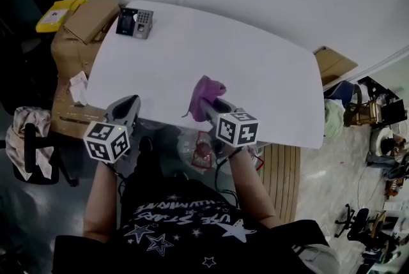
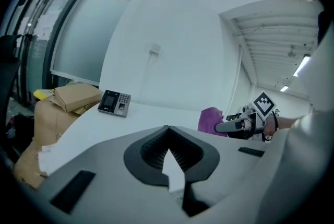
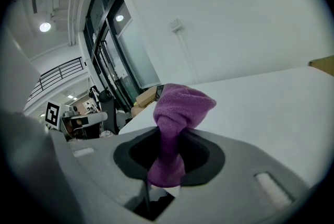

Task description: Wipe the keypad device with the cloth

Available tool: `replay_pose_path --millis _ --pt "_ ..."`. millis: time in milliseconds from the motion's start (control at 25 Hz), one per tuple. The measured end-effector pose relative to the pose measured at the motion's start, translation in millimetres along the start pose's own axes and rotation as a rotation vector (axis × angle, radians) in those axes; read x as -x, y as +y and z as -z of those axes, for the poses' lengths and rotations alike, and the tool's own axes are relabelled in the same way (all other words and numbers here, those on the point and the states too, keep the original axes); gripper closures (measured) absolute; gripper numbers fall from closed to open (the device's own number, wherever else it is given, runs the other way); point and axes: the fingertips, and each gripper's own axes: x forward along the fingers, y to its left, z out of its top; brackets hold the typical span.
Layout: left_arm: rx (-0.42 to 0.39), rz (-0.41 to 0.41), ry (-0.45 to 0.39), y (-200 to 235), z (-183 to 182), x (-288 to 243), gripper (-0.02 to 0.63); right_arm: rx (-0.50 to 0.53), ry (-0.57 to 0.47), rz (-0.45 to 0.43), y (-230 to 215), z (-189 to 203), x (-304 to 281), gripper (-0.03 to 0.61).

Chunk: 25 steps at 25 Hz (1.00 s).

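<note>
Right gripper (image 3: 167, 151): jaws clamped on the purple cloth (image 3: 177, 113). The cloth's narrow waist is pinched between the pads, and a bunched head stands up above the jaws.
Right gripper, place: over the near edge of the white table (image 1: 255, 68), about midway along that edge.
Left gripper (image 2: 167, 137): jaws closed tip to tip, with nothing between them.
Left gripper, place: at the table's near left corner, apart from the right gripper.
Cloth, place: lifted off the table top, well apart from the keypad device (image 1: 135, 22).
Keypad device, place: flat on the table's far left corner, screen half and key half both face up. Neither gripper touches it.
Marker cubes: two, one on each gripper, left (image 1: 107, 140) and right (image 1: 238, 129).
Count, grippers: two.
Count, cloths: one.
Count, keypad devices: one.
Count, tables: one.
Cardboard cartons (image 1: 89, 17): two visible off the table's left side, a flat one lying on a larger one.
Yellow item (image 1: 54, 14): one, beyond the cartons, further left of the table. What it is cannot be made out.
</note>
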Motion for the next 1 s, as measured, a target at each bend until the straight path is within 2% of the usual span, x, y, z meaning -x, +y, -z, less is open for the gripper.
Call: replay_pose_path --millis 480,1000 --pt "0.026 0.014 -0.006 112 -53 -26 0.607 0.003 0.004 0.020 32 -65 -106 0.480" --pt "0.031 0.035 -0.005 219 -85 -46 0.607 0.028 0.010 0.011 77 -113 -216 0.480"
